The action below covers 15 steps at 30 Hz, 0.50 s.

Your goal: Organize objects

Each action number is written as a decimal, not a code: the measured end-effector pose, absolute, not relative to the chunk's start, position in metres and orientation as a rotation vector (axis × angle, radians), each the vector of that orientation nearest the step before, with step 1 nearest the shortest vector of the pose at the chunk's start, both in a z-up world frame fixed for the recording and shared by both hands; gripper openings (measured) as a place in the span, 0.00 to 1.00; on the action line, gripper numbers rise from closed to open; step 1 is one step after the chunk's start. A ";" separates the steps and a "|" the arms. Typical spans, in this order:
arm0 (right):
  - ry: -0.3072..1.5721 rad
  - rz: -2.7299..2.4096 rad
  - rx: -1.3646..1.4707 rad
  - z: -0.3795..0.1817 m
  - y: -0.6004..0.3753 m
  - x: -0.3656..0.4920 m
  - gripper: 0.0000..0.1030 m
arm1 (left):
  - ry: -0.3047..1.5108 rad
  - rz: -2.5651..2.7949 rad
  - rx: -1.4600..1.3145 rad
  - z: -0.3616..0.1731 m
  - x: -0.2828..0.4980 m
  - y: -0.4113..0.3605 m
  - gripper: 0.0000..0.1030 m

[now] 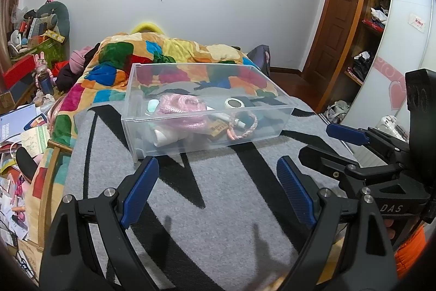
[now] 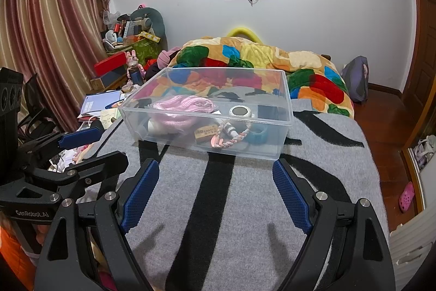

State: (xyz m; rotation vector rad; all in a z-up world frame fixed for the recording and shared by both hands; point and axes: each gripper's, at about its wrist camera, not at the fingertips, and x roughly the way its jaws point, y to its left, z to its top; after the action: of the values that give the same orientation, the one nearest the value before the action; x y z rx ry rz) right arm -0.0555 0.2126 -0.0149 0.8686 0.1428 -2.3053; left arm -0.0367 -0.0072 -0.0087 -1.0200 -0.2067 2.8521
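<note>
A clear plastic box [image 1: 275,127] [image 2: 283,111] stands on a grey blanket with black stripes [image 1: 223,190] [image 2: 239,198]. Inside lie a pink cord bundle [image 1: 179,107] [image 2: 182,107], a braided pink bracelet [image 1: 245,129] [image 2: 231,141], a tape roll [image 1: 234,102] [image 2: 240,111], a teal ring [image 2: 258,135] and a small brown tag [image 2: 205,133]. My left gripper [image 1: 218,168] is open and empty just in front of the box. My right gripper [image 2: 215,171] is open and empty, also just in front of the box. Each gripper shows beside the other.
A colourful patchwork quilt [image 1: 169,51] [image 2: 272,57] lies bunched behind the box. Cluttered papers, toys and boxes [image 1: 24,111] [image 2: 122,57] fill the left side. A wardrobe [image 1: 392,46] and wooden door [image 1: 338,18] stand at right. A pink slipper [image 2: 406,195] lies on the floor.
</note>
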 end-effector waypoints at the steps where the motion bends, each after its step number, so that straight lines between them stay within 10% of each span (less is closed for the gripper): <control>1: 0.142 -2.305 0.868 -0.015 0.213 -0.056 0.81 | -0.209 2.850 -1.020 -0.009 -0.037 -0.008 0.86; 15: 0.128 -2.309 0.886 -0.018 0.216 -0.060 0.81 | -0.194 2.856 -1.006 -0.005 -0.034 -0.005 0.86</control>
State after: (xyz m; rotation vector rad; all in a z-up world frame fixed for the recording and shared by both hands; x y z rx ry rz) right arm -0.0603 0.2159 -0.0183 0.8861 0.1281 -2.3088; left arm -0.0342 -0.0049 -0.0054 -1.0056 -0.1937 2.8558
